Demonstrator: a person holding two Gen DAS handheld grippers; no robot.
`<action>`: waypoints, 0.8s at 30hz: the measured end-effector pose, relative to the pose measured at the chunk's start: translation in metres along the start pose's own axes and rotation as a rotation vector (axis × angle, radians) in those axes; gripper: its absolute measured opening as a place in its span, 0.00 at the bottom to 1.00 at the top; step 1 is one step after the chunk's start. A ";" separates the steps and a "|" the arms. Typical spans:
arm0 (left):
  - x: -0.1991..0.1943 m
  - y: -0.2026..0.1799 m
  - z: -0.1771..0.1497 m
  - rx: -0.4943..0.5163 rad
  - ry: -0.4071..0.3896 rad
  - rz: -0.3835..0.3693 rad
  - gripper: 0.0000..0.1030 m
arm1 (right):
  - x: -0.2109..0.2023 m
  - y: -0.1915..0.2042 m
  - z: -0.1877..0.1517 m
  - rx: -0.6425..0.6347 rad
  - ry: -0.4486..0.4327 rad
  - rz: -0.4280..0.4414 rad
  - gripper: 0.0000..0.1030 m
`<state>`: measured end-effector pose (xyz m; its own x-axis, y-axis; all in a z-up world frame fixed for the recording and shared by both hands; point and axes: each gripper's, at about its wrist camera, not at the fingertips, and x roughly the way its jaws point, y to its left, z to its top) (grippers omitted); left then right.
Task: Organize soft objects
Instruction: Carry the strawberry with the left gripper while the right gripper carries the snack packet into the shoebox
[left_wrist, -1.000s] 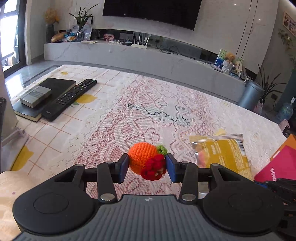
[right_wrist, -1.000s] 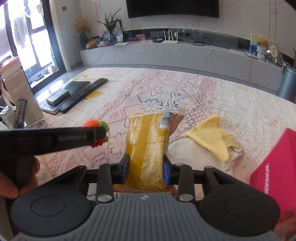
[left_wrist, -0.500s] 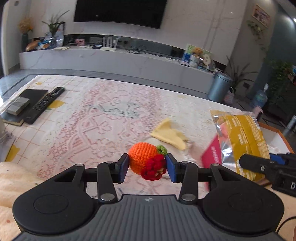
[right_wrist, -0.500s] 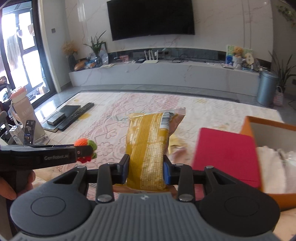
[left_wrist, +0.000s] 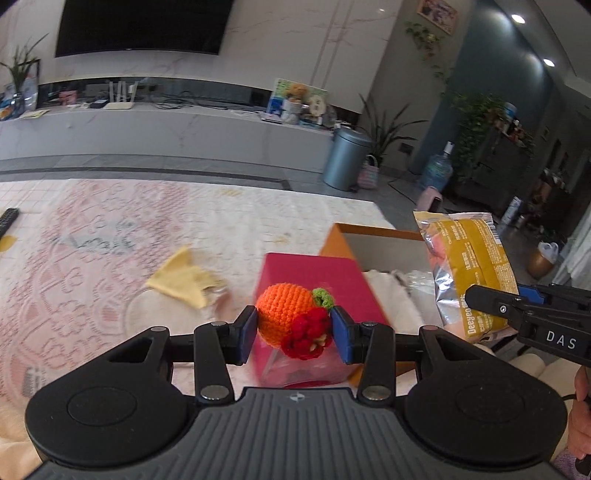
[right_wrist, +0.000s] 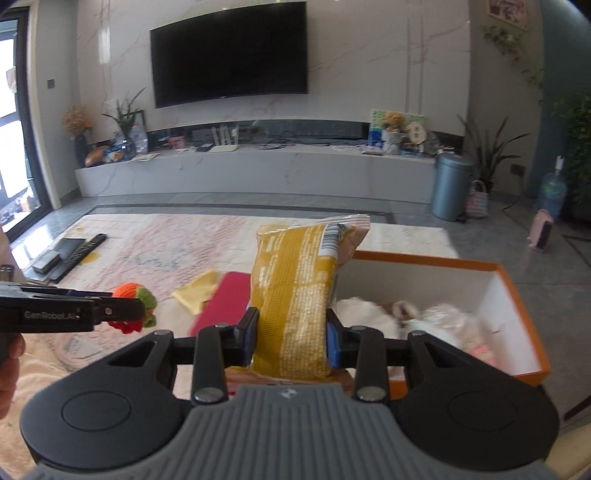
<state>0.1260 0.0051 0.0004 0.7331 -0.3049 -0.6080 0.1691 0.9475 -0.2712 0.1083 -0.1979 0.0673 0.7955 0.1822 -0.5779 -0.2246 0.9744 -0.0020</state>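
My left gripper (left_wrist: 294, 334) is shut on an orange crocheted toy (left_wrist: 284, 314) with a green leaf and red berries, held above a pink box (left_wrist: 314, 273). It also shows in the right wrist view (right_wrist: 133, 295). My right gripper (right_wrist: 291, 338) is shut on a yellow snack bag (right_wrist: 295, 295), held upright at the left end of an open orange box (right_wrist: 517, 295). The bag also shows in the left wrist view (left_wrist: 469, 269). Soft white and pink items (right_wrist: 436, 321) lie inside the orange box.
A yellow cloth (left_wrist: 184, 278) lies on the lace tablecloth (left_wrist: 92, 258) beside a clear glass plate (left_wrist: 147, 314). A remote and a book (right_wrist: 70, 253) sit at the table's far left. A TV bench, bin and plants stand behind.
Both grippers have swung to the right with their loads. The orange box and pink box have come into view, and the snack bag now stands at the orange box.
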 end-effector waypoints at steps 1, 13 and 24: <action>0.005 -0.007 0.002 0.007 0.005 -0.015 0.48 | -0.001 -0.009 0.001 -0.001 0.001 -0.022 0.35; 0.075 -0.093 0.022 0.166 0.073 -0.164 0.48 | 0.026 -0.120 -0.003 0.059 0.118 -0.180 0.35; 0.142 -0.147 0.031 0.255 0.155 -0.242 0.48 | 0.100 -0.191 -0.012 0.089 0.271 -0.249 0.35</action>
<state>0.2256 -0.1747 -0.0228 0.5468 -0.5152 -0.6600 0.4976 0.8339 -0.2387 0.2239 -0.3677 0.0006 0.6394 -0.0918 -0.7633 0.0165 0.9943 -0.1058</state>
